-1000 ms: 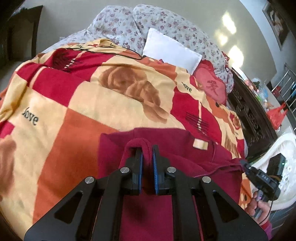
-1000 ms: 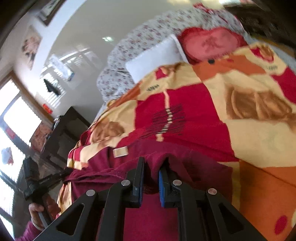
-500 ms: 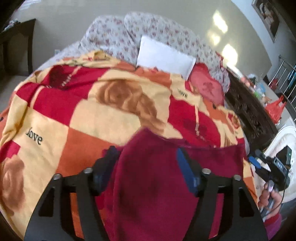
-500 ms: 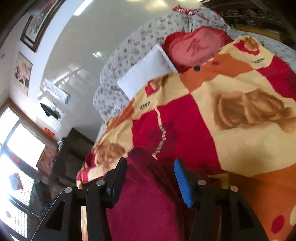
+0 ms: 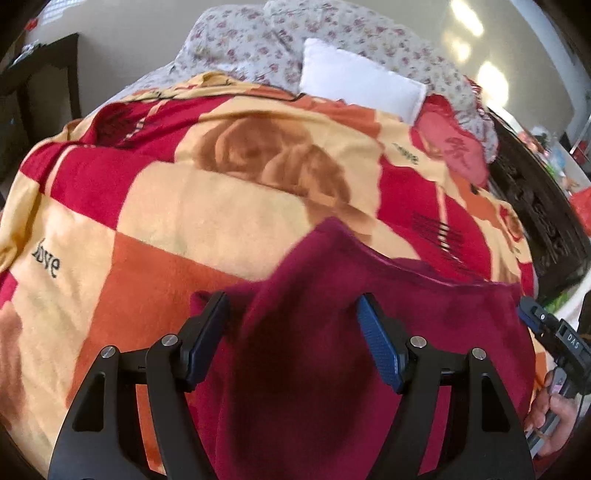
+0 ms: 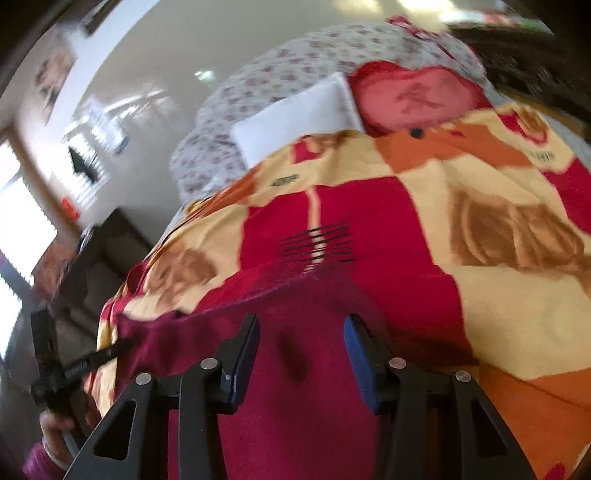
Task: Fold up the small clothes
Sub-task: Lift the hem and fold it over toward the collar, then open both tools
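A dark red garment (image 5: 332, 350) lies folded on the patterned blanket (image 5: 184, 221) at the near edge of the bed. My left gripper (image 5: 291, 332) is open, its jaws wide apart just above the garment's left part. In the right wrist view the same garment (image 6: 295, 369) lies below my right gripper (image 6: 301, 343), which is open with nothing between its pads. The right gripper's body also shows at the right edge of the left wrist view (image 5: 554, 332), and the left gripper's body at the lower left of the right wrist view (image 6: 55, 362).
A white pillow (image 5: 358, 79), a red cushion (image 5: 450, 147) and a floral quilt (image 5: 295, 33) lie at the head of the bed. A dark carved cabinet (image 5: 535, 206) stands along the bed's right side. A dark table (image 5: 37, 74) stands at the far left.
Both grippers were shut on the garment's edge one second ago. Both have opened and let it go, and the garment now lies folded over on the blanket.
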Available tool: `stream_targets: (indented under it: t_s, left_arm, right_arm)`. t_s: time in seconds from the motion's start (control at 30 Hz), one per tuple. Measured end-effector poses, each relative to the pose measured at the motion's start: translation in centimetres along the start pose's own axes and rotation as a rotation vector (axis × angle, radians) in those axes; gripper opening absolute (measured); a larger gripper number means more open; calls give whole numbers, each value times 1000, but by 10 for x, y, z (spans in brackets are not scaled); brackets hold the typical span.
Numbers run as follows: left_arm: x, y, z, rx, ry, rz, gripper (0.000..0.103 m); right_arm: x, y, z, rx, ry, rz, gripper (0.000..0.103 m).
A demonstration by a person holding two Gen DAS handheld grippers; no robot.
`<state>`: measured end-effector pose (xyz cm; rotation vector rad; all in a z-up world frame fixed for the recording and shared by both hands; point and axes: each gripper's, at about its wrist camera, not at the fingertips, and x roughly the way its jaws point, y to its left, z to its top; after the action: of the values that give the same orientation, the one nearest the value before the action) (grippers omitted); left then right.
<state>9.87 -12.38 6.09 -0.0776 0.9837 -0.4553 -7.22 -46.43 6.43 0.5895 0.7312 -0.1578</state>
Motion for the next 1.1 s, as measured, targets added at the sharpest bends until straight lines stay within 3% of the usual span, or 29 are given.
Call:
stream_targets:
  t_s: [0.23, 0.43, 0.73, 1.1]
  left_arm:
    - [22, 4, 3, -28, 20, 29, 72]
    - [7, -1, 0, -4, 7, 49, 72]
    - [-30, -13, -18, 48, -26, 48, 72]
    - [-53, -23, -44, 94, -15, 66, 72]
  right_arm:
    - [19, -3, 3, -28, 2, -37, 47]
    - [-7, 3, 2, -26, 17, -31, 47]
    - [-61, 16, -48, -64, 61, 4, 47]
    - [-54, 6, -75, -59, 74, -54, 47]
